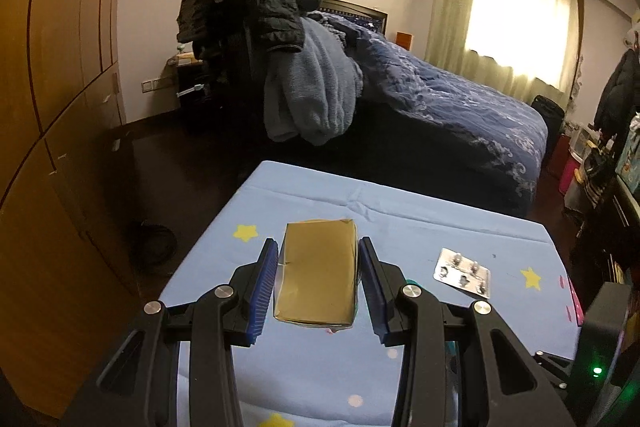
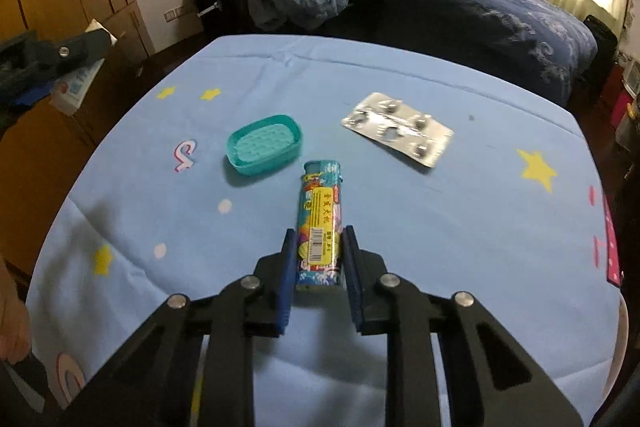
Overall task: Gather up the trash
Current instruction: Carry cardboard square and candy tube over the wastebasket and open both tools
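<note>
Trash waits on the table [image 2: 460,227]: the lighter [image 2: 319,223] lies lengthwise within the right gripper [image 2: 319,259], seemingly clamped, while the left gripper [image 1: 318,275] holds the gold carton [image 1: 316,273] aloft, blister pack [image 2: 398,129] farther right.

Lighter's [image 2: 319,227] near end (between fingers [image 2: 287,267]) partly hidden.

Tablecloth [image 2: 400,211] light blue, scattered yellow stars, white dots. Soap dish [image 2: 264,139] was teal. Lighter [image 2: 319,223] carried blue cartoon print, yellow label. Blister pack [image 2: 398,129] silver. Carton [image 1: 316,273] showed dull gold face. Gripper pads [image 1: 264,287] blue, ribbed, on black arms. Bed quilt [image 1: 460,107] dark blue, pale swirls.
</note>
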A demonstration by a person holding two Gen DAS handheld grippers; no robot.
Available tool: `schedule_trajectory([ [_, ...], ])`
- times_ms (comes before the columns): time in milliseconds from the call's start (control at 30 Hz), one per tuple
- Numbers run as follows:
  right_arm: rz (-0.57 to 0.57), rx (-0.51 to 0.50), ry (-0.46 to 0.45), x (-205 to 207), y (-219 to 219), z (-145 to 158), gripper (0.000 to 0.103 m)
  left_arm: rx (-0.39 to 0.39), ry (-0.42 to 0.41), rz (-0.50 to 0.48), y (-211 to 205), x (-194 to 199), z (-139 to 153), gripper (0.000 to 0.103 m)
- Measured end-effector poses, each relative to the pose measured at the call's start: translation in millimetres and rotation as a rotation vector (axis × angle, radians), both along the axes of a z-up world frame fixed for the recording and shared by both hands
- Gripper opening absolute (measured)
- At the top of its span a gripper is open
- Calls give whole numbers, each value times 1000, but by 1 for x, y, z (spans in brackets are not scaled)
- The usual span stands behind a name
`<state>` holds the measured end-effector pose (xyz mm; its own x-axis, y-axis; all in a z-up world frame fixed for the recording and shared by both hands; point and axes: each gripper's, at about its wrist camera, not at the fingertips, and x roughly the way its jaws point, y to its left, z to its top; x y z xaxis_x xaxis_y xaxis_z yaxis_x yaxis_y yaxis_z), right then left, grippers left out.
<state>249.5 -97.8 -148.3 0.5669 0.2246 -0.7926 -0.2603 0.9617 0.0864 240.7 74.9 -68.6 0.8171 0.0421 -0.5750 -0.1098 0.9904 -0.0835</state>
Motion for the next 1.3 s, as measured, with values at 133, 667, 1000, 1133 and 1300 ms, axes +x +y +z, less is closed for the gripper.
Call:
schedule_trajectory([
  [133,-29,47,-10,-18,-31,9,23,23,-5,-29,-22,-7,5,41],
  [667,-250,238,-124,-112,-195,53,23,87,-13,-290,-172,-34,11,41],
  [1000,-525,237,-157,-156,-317,40,23,119,-1,-556,-303,-47,2,42],
  [1133,-613,217,-145,-171,-354,25,15,129,23,-640,-346,-49,-9,42],
  [1300,-695,197,-124,-173,-389,0,15,136,82,-727,-395,-47,-28,42],
])
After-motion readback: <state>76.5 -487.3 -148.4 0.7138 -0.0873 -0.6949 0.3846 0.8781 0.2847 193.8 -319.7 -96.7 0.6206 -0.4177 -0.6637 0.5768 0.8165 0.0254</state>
